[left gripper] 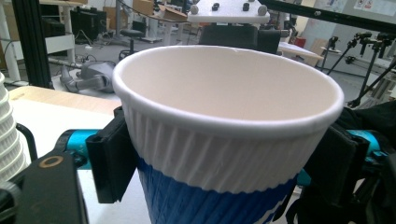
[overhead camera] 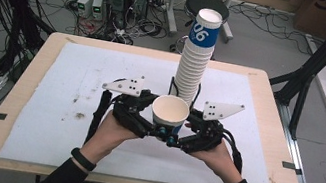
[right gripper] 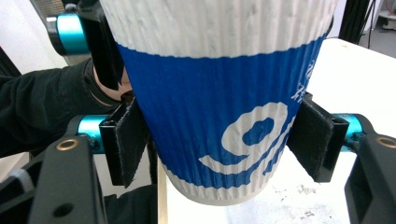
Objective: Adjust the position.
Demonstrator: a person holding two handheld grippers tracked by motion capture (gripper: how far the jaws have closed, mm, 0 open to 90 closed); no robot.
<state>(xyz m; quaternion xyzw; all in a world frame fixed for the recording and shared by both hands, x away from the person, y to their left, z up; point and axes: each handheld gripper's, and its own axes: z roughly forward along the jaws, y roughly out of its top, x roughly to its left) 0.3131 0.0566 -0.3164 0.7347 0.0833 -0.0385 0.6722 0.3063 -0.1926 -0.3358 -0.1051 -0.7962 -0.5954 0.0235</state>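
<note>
So you've got a single paper cup [overhead camera: 170, 115] pinched between both tools, held upright just above the white mat [overhead camera: 75, 86] near the front middle of the tabletop [overhead camera: 41, 50]. Your left tool [overhead camera: 148, 122] comes at it from the left and your right tool [overhead camera: 186, 135] from the right, and they meet low around the cup with their grey plates sticking up on either side. In the left gripper view the cup [left gripper: 224, 140] sits right between the black pads [left gripper: 109, 158], which press against the ribbed wall about where the white band turns blue, so that tool is clamped on it. In the right gripper view the pads [right gripper: 123, 140] squeeze the blue part of the cup [right gripper: 219, 107] lower down, near the big white number print, so that one's clamped on it too, and the cup's bottom edge hangs clear of the mat there. Right behind the held cup, a tall stack of the same cups [overhead camera: 192, 66] stands on the mat, leaning a bit to the right at the top, with the top cup's blue band showing
</note>
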